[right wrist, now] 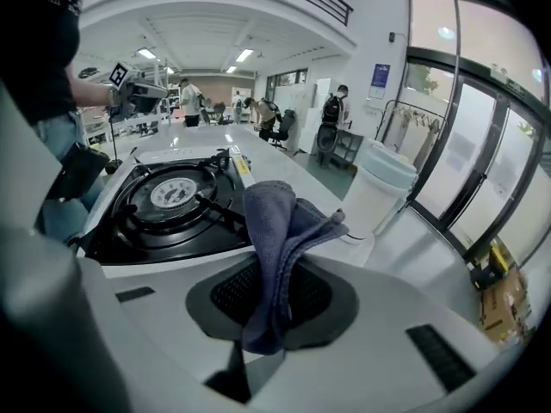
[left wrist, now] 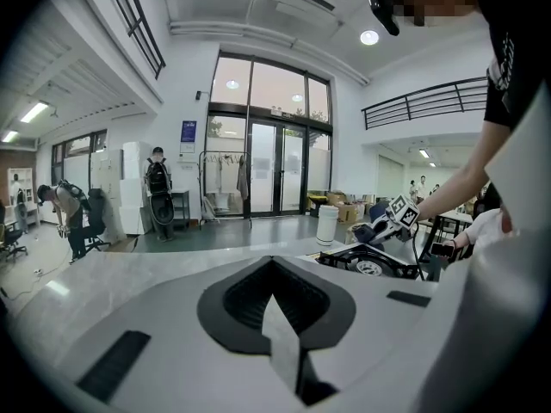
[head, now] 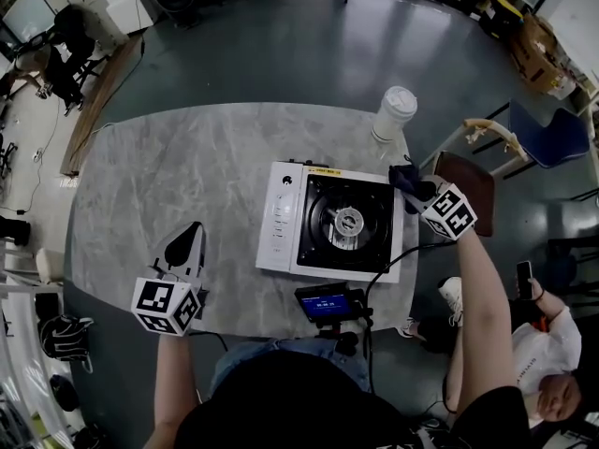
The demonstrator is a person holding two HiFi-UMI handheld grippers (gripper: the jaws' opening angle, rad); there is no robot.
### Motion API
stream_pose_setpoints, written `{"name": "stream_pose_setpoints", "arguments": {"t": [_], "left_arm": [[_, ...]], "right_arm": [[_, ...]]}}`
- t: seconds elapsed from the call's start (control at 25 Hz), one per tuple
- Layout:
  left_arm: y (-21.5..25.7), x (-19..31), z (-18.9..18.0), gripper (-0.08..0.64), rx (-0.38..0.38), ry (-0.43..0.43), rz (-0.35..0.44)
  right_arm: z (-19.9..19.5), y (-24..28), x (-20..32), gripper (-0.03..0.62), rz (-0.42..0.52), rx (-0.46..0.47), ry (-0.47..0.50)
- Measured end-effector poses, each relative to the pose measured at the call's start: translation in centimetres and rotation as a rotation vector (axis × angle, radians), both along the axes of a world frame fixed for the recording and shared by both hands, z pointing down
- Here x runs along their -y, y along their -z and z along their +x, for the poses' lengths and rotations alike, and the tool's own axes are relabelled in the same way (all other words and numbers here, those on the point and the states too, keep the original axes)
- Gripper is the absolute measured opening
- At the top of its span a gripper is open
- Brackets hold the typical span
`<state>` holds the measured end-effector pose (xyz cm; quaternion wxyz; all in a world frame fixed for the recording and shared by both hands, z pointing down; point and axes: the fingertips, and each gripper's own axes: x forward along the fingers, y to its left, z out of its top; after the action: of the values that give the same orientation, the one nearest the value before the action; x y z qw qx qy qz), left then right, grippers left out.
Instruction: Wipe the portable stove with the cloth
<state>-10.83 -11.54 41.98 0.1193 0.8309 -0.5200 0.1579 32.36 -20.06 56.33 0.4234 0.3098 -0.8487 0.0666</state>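
A white portable stove (head: 281, 218) with a black burner top (head: 348, 221) sits on the grey marble table (head: 178, 166). My right gripper (head: 412, 188) hovers at the stove's far right corner, shut on a dark blue cloth (right wrist: 277, 239) that sticks up between its jaws. In the right gripper view the burner (right wrist: 175, 193) lies just left of the cloth. My left gripper (head: 185, 247) rests low over the table, left of the stove, jaws shut with nothing between them. The stove (left wrist: 372, 261) shows far right in the left gripper view.
A white lidded cup (head: 394, 112) stands behind the stove's right corner. A small device with a blue screen (head: 328, 303) sits at the table's near edge. A chair (head: 479, 157) and a seated person (head: 538, 344) are to the right of the table.
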Motion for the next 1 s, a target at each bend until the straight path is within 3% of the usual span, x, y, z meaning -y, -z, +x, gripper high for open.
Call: {"name": "stream_pose_setpoints", "arguments": {"t": [0.24, 0.72, 1.0], "left_arm": [[0.2, -0.3, 0.2, -0.003, -0.003, -0.015, 0.006], [0.6, -1.2, 1.6, -0.002, -0.008, -0.094, 0.013], [0.7, -1.7, 2.1, -0.003, -0.014, -0.134, 0.016]], "right_arm": [[-0.6, -0.1, -2.8, 0.074, -0.041, 0.005, 0.048], [-0.8, -0.2, -8.2, 0.074, -0.071, 0.154, -0.075], [-0.9, -0.5, -11.7, 0.074, -0.085, 0.178, -0.108]]}}
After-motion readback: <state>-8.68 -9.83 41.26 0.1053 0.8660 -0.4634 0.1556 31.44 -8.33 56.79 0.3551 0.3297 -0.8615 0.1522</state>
